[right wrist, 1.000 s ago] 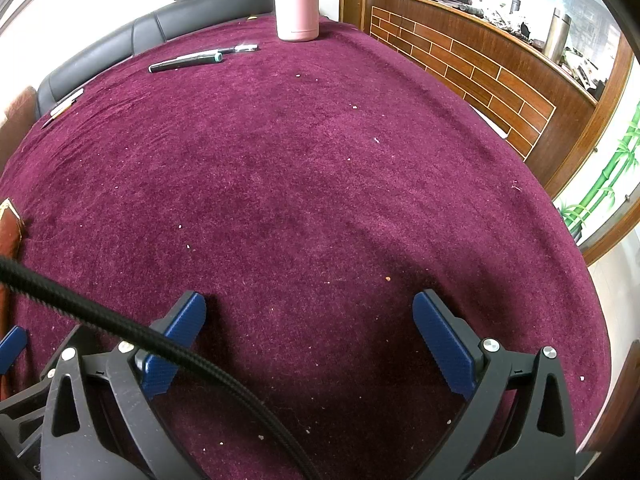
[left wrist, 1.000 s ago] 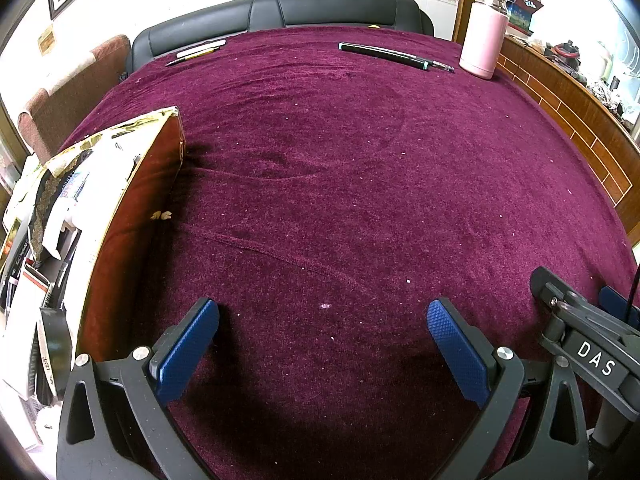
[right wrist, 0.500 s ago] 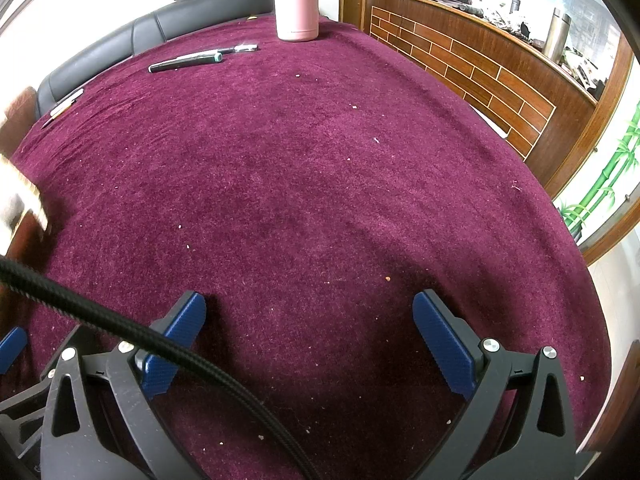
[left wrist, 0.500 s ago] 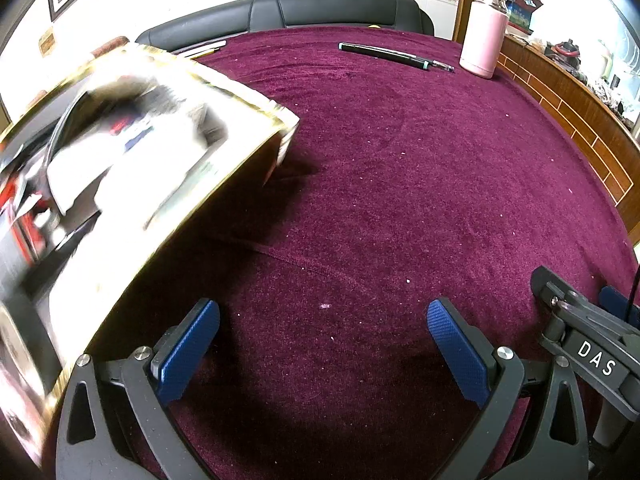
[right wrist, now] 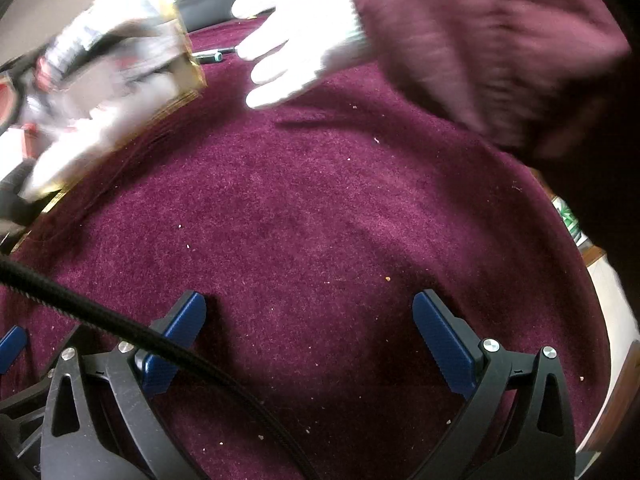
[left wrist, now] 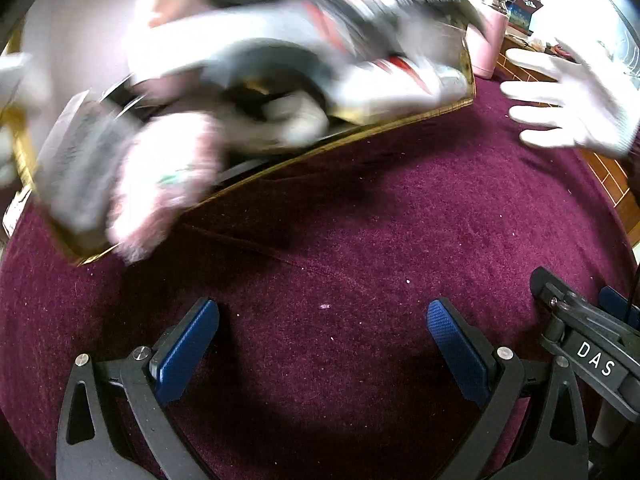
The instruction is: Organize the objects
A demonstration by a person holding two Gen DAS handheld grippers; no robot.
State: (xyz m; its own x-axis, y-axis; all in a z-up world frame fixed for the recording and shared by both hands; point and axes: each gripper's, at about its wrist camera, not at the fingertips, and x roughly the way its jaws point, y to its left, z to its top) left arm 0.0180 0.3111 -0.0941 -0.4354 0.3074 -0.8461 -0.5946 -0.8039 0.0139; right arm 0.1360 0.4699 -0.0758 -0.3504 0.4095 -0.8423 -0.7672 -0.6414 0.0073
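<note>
Box tipped over table; both tools idle, spread wide, empty.

Gold-edged box (left wrist: 256, 80) of blurred items hangs tilted above maroon table (left wrist: 360, 220), gloved hand (left wrist: 572, 100) beside it. Left tool (left wrist: 322, 340), right tool (right wrist: 308, 340): judge best kept clear until contents settle.

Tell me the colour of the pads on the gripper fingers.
Blue pads, clearest in the left wrist view.

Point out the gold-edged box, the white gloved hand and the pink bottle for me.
gold-edged box (left wrist: 420, 114): left wrist view, on its gold lower rim.
white gloved hand (left wrist: 576, 100): left wrist view, on the palm.
pink bottle (left wrist: 486, 50): left wrist view, on the pink body below the cap.
</note>
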